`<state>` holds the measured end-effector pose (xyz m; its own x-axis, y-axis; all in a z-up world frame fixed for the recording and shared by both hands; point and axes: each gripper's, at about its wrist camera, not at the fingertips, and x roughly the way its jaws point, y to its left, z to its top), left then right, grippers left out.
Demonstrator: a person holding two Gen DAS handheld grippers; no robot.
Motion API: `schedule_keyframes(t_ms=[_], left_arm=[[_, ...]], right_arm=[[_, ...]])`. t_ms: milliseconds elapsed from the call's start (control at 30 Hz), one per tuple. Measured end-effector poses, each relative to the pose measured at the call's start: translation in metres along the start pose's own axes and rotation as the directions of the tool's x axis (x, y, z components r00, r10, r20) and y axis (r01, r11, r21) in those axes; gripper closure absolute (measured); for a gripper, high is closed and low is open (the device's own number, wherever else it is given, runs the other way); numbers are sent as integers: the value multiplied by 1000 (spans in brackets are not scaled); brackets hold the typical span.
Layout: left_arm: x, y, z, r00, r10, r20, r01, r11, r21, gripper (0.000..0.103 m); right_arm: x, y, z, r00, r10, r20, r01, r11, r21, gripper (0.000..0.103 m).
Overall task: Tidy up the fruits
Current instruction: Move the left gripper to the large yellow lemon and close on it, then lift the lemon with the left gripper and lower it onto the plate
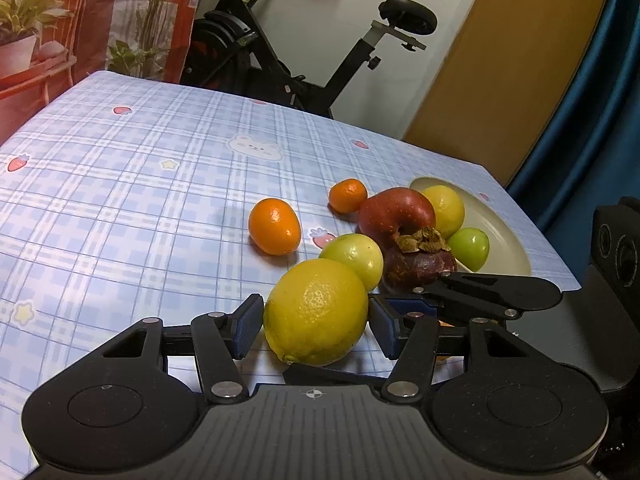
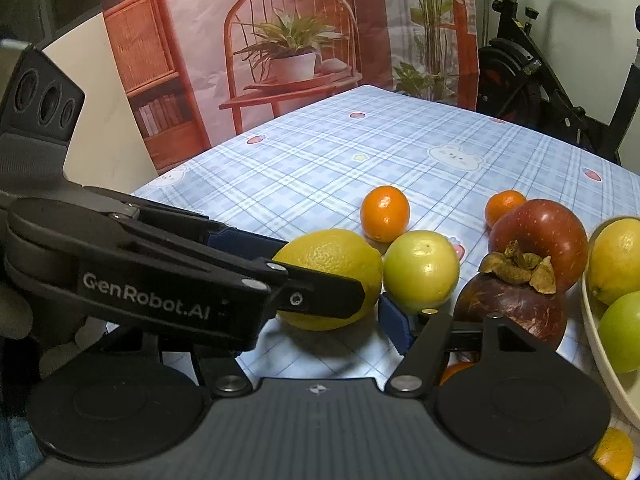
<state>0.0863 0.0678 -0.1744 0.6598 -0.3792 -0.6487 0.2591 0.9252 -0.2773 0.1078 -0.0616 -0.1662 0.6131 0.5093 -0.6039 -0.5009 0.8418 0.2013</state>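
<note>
Lemon [image 1: 316, 312] sits between the blue pads of the left gripper [image 1: 316, 326] in the left wrist view, resting on the checked tablecloth [image 1: 120, 200]; the left pad [image 1: 246, 326] looks to touch its skin, the right pad [image 1: 384, 330] stands just off it, so whether it is gripped I cannot tell. Just beyond the lemon lies a pale green fruit [image 1: 354, 258], touching it. To the right of that, a mangosteen [image 1: 418, 262] with a dried calyx, and behind it a red apple [image 1: 394, 212]. Farther ahead, two oranges: a larger one [image 1: 274, 226] to the left, a smaller one [image 1: 347, 196] past the apple. A cream plate [image 1: 508, 236] ahead to the right holds a yellow fruit [image 1: 446, 210] and a green one [image 1: 469, 248]. The other gripper's finger [image 1: 492, 290] reaches in from the right (crossing just in front of the mangosteen).

Right wrist view: the right gripper [image 2: 332, 328] has its left finger hidden behind the left gripper's arm [image 2: 160, 276], which crosses from the left; its right pad [image 2: 394, 326] stands beside the lemon [image 2: 328, 268], short of the green fruit [image 2: 421, 271]. Jaws appear parted, holding nothing that I can see. Mangosteen [image 2: 516, 308] lies just ahead to the right, apple [image 2: 540, 236] behind it, plate rim [image 2: 600, 344] at far right.
</note>
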Motion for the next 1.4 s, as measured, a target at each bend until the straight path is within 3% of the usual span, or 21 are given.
schedule_keyframes(t_ms=[467,867,1100,1400], left_arm=[[-20,-28,6,997,-12,75,4,994,107,43],[-19,-78,35,994,-38,102,10,965,260,43],[8,-116,65,992,-104,70,72,929,362,43],[69,-161,96,982,-186,17,161,890,427,43]], right_arm=[[-33,4,-1,994,-38,105,39,999,-6,36],[-79,-15,0,965,-92,245,77,995,69,36],[-110,-47,4,937,-165,308,126,982,143,36],[-137,-111,8,908,-284,306,216,947,238,36]])
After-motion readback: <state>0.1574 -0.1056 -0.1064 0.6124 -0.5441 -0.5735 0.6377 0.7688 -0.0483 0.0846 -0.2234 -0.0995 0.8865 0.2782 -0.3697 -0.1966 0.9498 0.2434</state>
